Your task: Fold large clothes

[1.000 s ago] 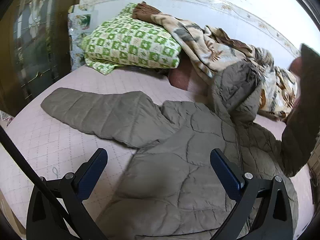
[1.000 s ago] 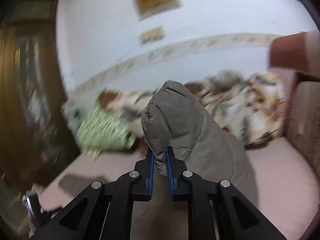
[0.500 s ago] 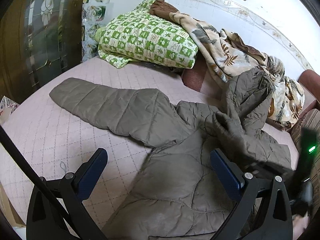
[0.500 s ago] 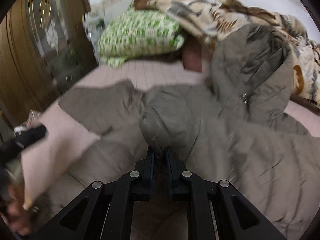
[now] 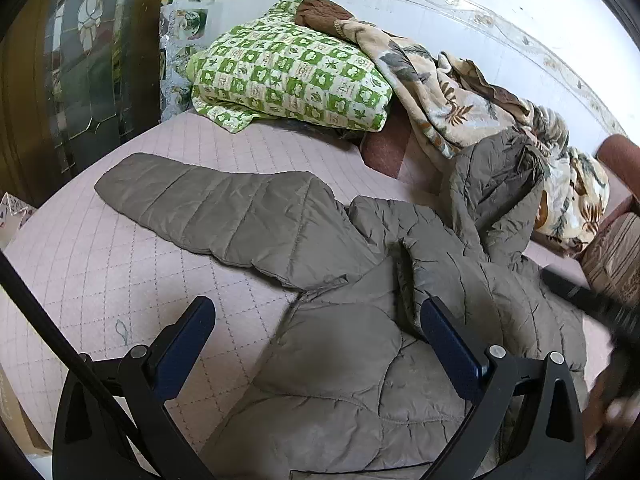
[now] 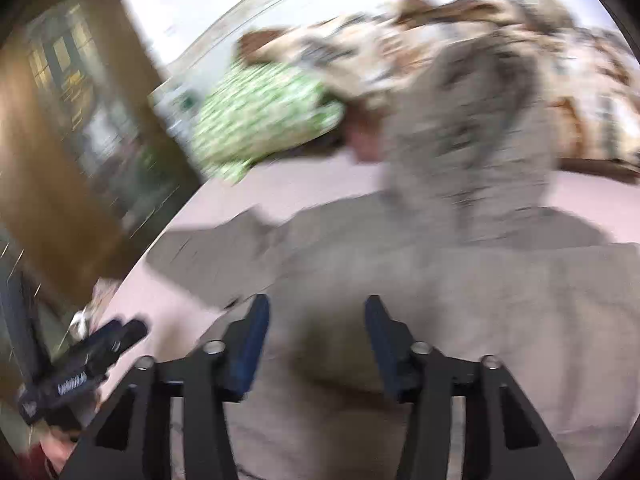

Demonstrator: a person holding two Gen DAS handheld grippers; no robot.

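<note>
An olive quilted hooded jacket (image 5: 352,352) lies on the pink quilted bed (image 5: 88,264). Its left sleeve (image 5: 208,208) stretches out flat to the left. Its right sleeve (image 5: 460,276) lies folded across the body. The hood (image 5: 496,176) rests against the blanket at the back. My left gripper (image 5: 316,320) is open and empty, hovering over the jacket body. My right gripper (image 6: 316,328) is open and empty above the jacket (image 6: 440,288); that view is motion-blurred. The right gripper also shows blurred at the right edge of the left wrist view (image 5: 592,304).
A green checked pillow (image 5: 292,76) and a leaf-patterned blanket (image 5: 452,96) lie at the head of the bed. A dark wooden cabinet with glass (image 5: 80,48) stands at the left. A brown cushion (image 5: 612,260) is at the right.
My right gripper carried the right sleeve across onto the jacket body, then opened and let it go. It is pulling away. My left gripper stayed open over the jacket.
</note>
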